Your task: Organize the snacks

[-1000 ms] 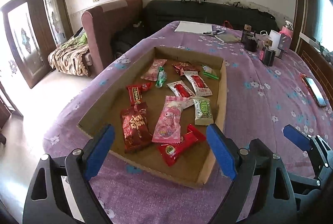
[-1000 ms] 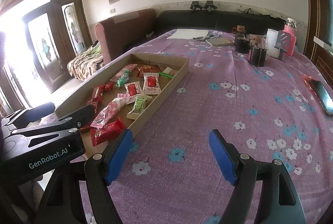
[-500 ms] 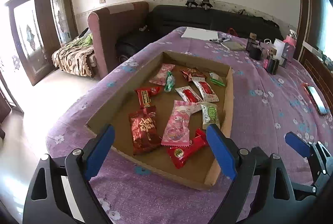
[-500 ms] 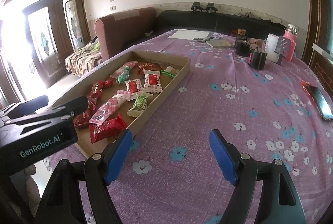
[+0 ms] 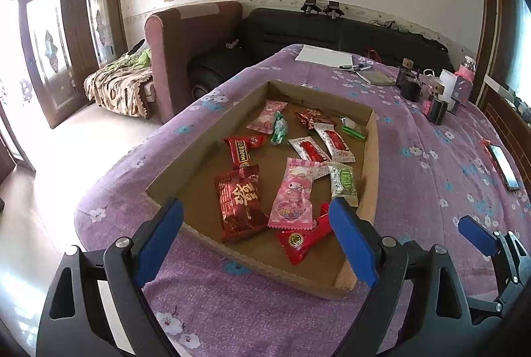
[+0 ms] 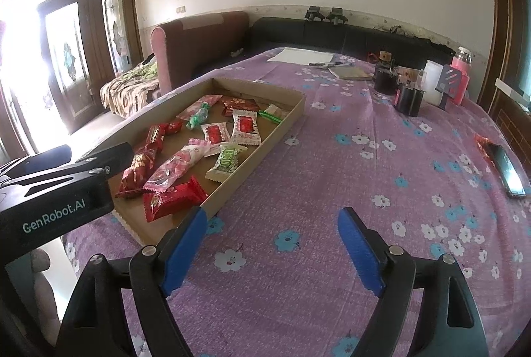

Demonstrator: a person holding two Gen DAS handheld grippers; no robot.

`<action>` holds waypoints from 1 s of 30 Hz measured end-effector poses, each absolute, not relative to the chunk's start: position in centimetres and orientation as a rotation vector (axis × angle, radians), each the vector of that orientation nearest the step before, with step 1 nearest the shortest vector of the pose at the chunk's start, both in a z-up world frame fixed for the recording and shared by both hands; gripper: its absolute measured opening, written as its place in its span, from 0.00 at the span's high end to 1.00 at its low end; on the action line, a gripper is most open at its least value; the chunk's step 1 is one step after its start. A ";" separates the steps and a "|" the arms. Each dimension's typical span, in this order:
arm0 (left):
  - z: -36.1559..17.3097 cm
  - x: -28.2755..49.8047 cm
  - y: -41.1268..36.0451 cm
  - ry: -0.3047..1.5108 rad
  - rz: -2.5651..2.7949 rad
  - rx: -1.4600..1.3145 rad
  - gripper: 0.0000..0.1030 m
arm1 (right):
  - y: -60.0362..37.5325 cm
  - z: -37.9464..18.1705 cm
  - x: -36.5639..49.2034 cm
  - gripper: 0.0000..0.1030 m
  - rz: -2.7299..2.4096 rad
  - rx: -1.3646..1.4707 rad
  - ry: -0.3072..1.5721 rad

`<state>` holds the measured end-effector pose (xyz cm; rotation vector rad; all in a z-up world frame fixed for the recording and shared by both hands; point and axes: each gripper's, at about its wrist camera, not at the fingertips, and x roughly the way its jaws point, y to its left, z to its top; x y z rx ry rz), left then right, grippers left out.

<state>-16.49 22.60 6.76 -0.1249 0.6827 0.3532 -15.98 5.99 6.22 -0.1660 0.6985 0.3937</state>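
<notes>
A shallow cardboard tray [image 5: 371, 157] [image 6: 285, 124] lies on the purple flowered tablecloth and holds several wrapped snacks: a dark red pack [image 5: 239, 201], a pink pack [image 5: 293, 194] [image 6: 176, 166], a green pack [image 5: 343, 182] [image 6: 227, 159], a bright red pack [image 5: 303, 239] [image 6: 172, 199] and red-and-white sachets [image 5: 333, 141]. My left gripper [image 5: 257, 242] is open and empty, held above the tray's near edge. My right gripper [image 6: 272, 252] is open and empty over bare cloth to the right of the tray.
A phone [image 6: 509, 171] [image 5: 504, 166] lies at the table's right edge. Dark cups, a white container and a pink bottle [image 6: 459, 78] stand at the back right. Paper, pens and a notebook [image 6: 350, 73] lie at the far end. Sofas stand beyond the table.
Both grippers have pulled back and risen a little, so the tray sits farther off in both views. Both stay open. The snacks have not moved.
</notes>
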 end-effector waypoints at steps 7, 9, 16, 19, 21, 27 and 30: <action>6.5 -16.7 23.1 0.686 0.355 -0.138 0.12 | 6.4 6.0 -16.3 0.19 0.396 -0.173 0.701; 6.4 -16.7 23.3 0.688 0.354 -0.143 0.12 | 6.6 5.9 -16.3 0.19 0.398 -0.176 0.702; 5.9 -16.4 23.6 0.709 0.348 -0.158 0.12 | 6.8 5.7 -16.4 0.19 0.401 -0.184 0.707; 5.8 -16.3 23.6 0.714 0.348 -0.160 0.12 | 6.8 5.7 -16.4 0.19 0.401 -0.183 0.709; 5.7 -16.3 23.6 0.716 0.349 -0.162 0.12 | 6.8 5.6 -16.3 0.19 0.401 -0.180 0.710; 5.5 -16.1 23.7 0.722 0.349 -0.163 0.12 | 6.8 5.5 -16.4 0.19 0.401 -0.182 0.712; 5.5 -16.1 23.7 0.721 0.350 -0.163 0.12 | 6.8 5.4 -16.3 0.19 0.402 -0.182 0.713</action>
